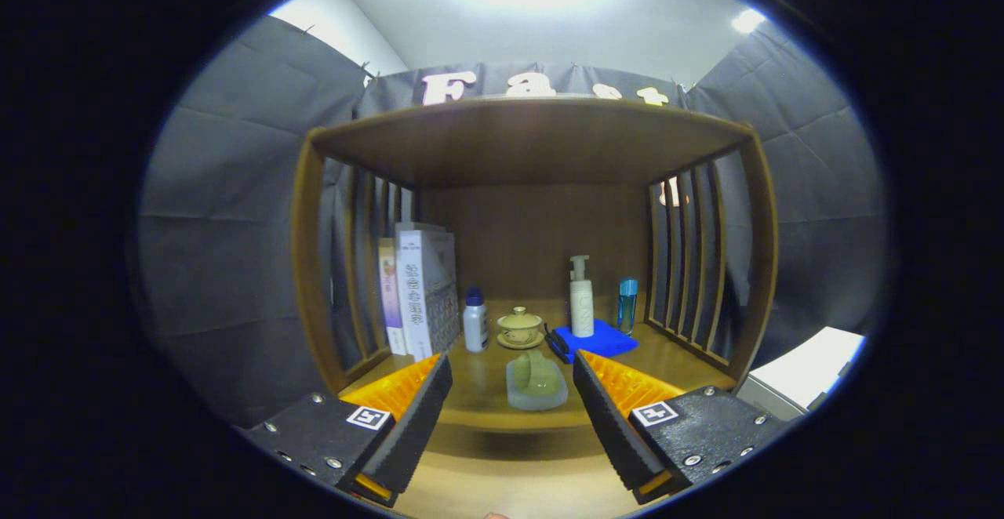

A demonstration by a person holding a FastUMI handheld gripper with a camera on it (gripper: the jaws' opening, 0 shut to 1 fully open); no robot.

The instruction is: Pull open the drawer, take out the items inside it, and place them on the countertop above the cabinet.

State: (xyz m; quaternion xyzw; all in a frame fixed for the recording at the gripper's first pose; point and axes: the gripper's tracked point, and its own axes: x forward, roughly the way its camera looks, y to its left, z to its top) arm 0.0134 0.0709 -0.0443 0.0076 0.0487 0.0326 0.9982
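On the wooden countertop (667,354), just ahead of the spread, empty gripper (511,382), lies a pale green soap on a translucent dish (536,383). Beyond it: lidded ceramic teacup (519,326), white pump bottle (581,299) on blue cloth (600,340), upright books (420,288), slatted sides.

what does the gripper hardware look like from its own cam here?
The gripper has two wedge-shaped fingers with finely textured inner pads and ribbed outer faces. Each finger is mounted on a dark, speckled block held by silver screws, and each block carries a small square black-and-white fiducial tag. No cables visible. Fingers stand open.
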